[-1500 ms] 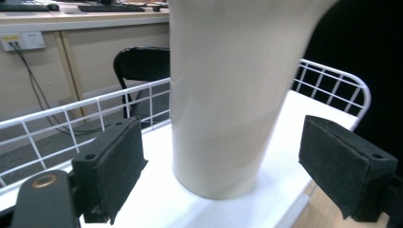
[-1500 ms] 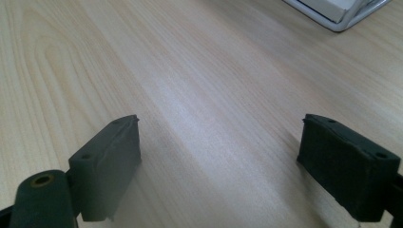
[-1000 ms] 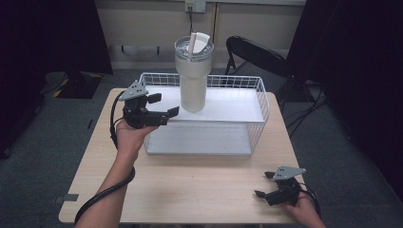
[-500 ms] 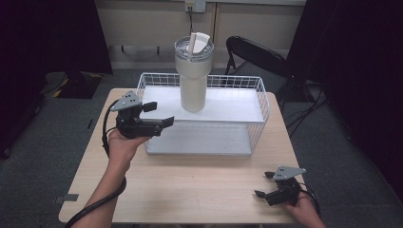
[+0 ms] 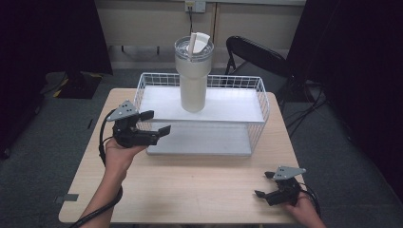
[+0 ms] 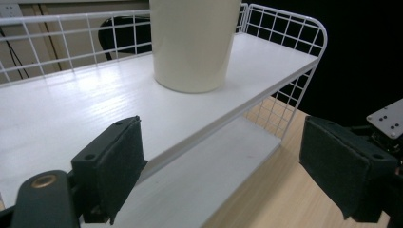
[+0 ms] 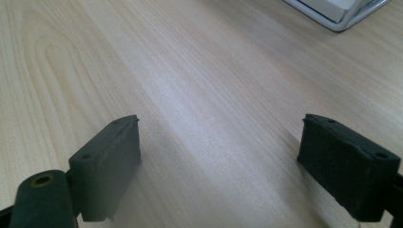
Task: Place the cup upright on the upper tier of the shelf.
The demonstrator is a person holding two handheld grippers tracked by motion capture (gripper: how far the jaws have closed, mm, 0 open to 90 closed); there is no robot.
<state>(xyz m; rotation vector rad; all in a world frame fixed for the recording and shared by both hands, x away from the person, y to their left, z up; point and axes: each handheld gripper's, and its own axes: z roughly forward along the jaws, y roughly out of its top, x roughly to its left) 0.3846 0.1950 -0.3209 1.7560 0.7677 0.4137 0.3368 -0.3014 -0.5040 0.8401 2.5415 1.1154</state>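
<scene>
Left gripper [image 5: 156, 122] held above desk's [image 5: 190, 180] left side, just off rack's [image 5: 259, 102] front-left corner, jaws wide apart, holding nothing, aimed at tumbler [image 5: 193, 76]. Tumbler upright on rack's upper shelf [image 6: 71, 104], mid-width, nearer back edge. Right gripper [image 5: 264, 184] low at desk's front-right corner, jaws spread wide, empty.

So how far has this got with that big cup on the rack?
Done: the cup stands upright on the rack's top shelf, with nothing gripping it. In hand: the left gripper, jaws open, hangs by the rack's left end, aimed toward the cup. Left: whatever comes next isn't clear; the right gripper rests open on the table.
</scene>
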